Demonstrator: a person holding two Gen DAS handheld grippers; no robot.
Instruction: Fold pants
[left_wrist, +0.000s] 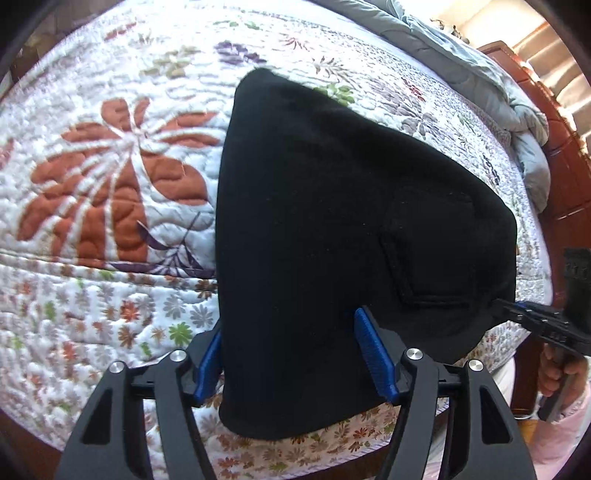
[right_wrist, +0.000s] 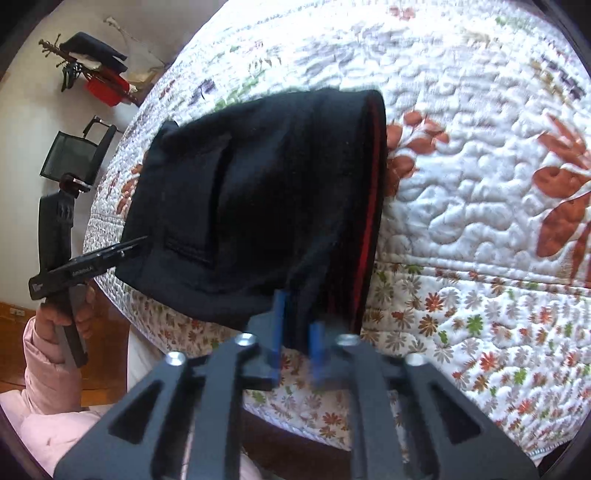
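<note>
Black pants (left_wrist: 332, 229) lie folded on our quilt (left_wrist: 110, 166) near the bed's edge. From the left wrist we see our left gripper (left_wrist: 291, 354) spread around their near corner, pads (left_wrist: 373, 354) apart from the cloth. From the right wrist, our right gripper (right_wrist: 297, 332) stands partly parted astride a hanging fold of the pants (right_wrist: 258, 192).

Motion-blurred blue pads (right_wrist: 317, 343) of the right hand-held gripper (right_wrist: 297, 332), black pants (right_wrist: 258, 206) hiding their tips.
</note>
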